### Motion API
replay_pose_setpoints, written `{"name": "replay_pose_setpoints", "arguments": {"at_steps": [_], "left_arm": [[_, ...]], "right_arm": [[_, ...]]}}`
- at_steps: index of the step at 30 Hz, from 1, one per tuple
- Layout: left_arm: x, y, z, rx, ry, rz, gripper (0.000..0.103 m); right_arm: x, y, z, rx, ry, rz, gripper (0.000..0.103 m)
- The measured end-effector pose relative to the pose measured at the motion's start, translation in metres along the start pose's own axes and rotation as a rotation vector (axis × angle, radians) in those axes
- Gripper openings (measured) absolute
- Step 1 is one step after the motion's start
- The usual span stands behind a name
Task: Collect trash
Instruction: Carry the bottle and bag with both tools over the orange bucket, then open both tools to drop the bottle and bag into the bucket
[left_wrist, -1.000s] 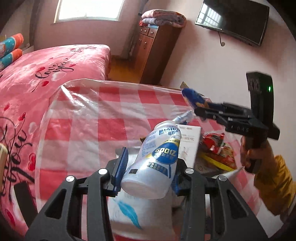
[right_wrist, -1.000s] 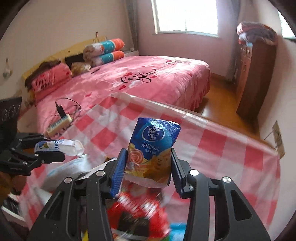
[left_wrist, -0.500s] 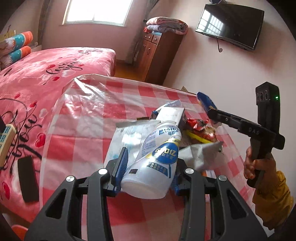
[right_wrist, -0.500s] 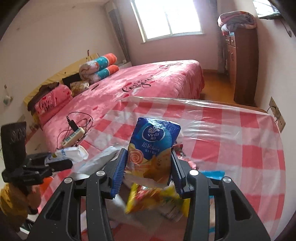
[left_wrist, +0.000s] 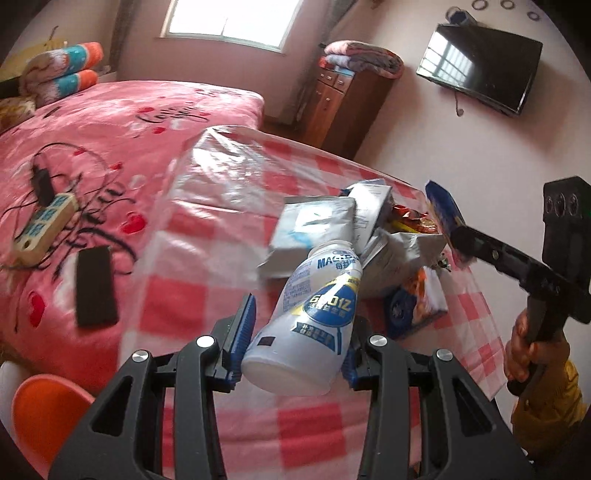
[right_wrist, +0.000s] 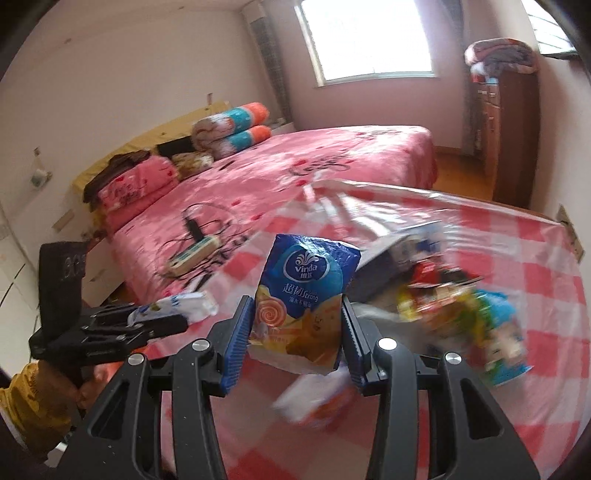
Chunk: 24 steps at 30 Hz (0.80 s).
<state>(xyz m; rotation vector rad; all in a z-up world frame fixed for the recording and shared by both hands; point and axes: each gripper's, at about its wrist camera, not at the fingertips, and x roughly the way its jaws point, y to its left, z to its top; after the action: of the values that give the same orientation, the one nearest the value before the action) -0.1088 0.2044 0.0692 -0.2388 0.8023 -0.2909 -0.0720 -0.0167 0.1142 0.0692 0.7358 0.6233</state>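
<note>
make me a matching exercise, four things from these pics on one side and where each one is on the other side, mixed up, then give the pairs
Things
1. bottle
2. tissue pack
3. power strip
4. folded blanket

Places
A. on the pink bed
B. in the right gripper
C. on top of the wooden cabinet
D. in the left gripper

Pairs: 1-D, 2-B, 3-A, 4-C

The tissue pack (right_wrist: 304, 295) is showing "Vinda" and "Strong"; the bottle (left_wrist: 314, 317) at six o'clock is showing "MAGIC".
</note>
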Motion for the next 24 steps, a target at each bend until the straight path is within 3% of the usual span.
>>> {"name": "replay_pose_setpoints", "arguments": {"at_steps": [6, 14, 20, 24], "left_arm": [[-0.036, 0.034, -0.027, -0.063, -0.012, 0.061, 0.042], [-0.09, 0.103, -0.078, -0.199, -0.018, 0.219, 0.042], [-0.105, 0.151, -0.116, -0.29, -0.009, 0.338, 0.042], [-0.106, 0.175, -0.135, -0.354, -0.005, 0.366, 0.042]], "right_arm": [[0.022, 0.068, -0.015, -0.075, 0.056, 0.117, 0.047], [0.071, 0.161, -0.041, -0.202, 0.186, 0.288, 0.047], [0.109, 0.222, -0.063, -0.299, 0.277, 0.366, 0.047], [0.137, 0.259, -0.076, -0.364, 0.33, 0.393, 0.05]]}}
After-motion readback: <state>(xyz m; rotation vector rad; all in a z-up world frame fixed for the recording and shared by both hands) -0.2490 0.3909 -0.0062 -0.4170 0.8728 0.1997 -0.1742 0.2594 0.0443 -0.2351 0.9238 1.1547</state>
